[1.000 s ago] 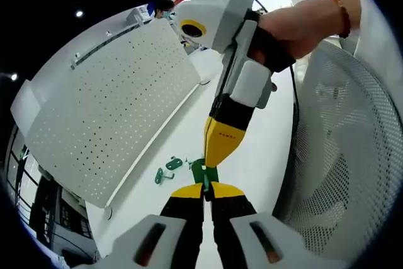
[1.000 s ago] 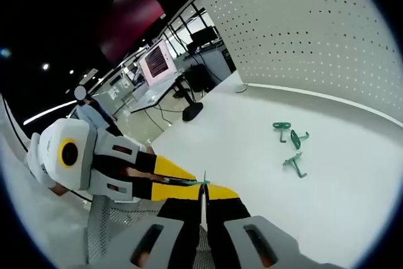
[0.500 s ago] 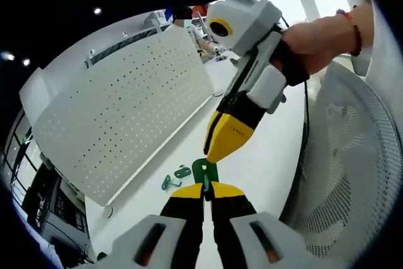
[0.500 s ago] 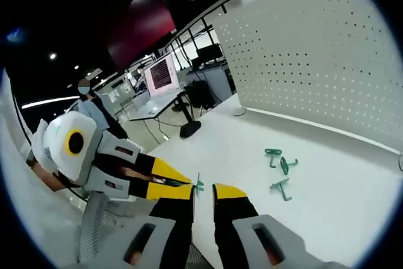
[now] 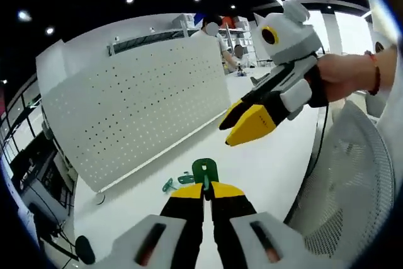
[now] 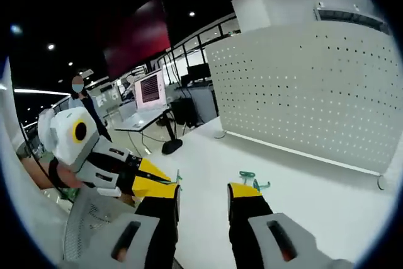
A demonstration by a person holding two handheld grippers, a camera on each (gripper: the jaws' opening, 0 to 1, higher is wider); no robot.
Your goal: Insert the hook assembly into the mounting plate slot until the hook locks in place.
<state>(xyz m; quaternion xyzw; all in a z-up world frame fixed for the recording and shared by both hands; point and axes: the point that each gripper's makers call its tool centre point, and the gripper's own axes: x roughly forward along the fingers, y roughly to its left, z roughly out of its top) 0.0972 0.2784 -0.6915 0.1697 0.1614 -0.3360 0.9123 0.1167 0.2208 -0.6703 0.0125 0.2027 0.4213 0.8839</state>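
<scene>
My left gripper (image 5: 204, 190) is shut on a green hook piece (image 5: 204, 171) that stands up above its yellow tips. The right gripper (image 5: 247, 122) hangs apart from it, up and to the right, held by a hand. In the right gripper view my right gripper (image 6: 204, 191) is open with nothing between its jaws. To its left, the left gripper (image 6: 169, 183) shows a sliver of the green piece (image 6: 179, 177). The white perforated mounting plate (image 5: 138, 105) (image 6: 302, 99) stands upright on the white table (image 5: 264, 168). Loose green hooks (image 5: 177, 182) (image 6: 253, 179) lie on the table in front of it.
A white mesh chair back (image 5: 352, 181) (image 6: 88, 218) sits close at the near side. The table's bare surface (image 6: 327, 193) stretches between grippers and plate. A desk with a monitor (image 6: 149, 89) and a person (image 6: 79, 86) stand farther back.
The right gripper opened, let go of the green piece and drew away from it. The left gripper keeps hold. Both views have swung toward the plate.
</scene>
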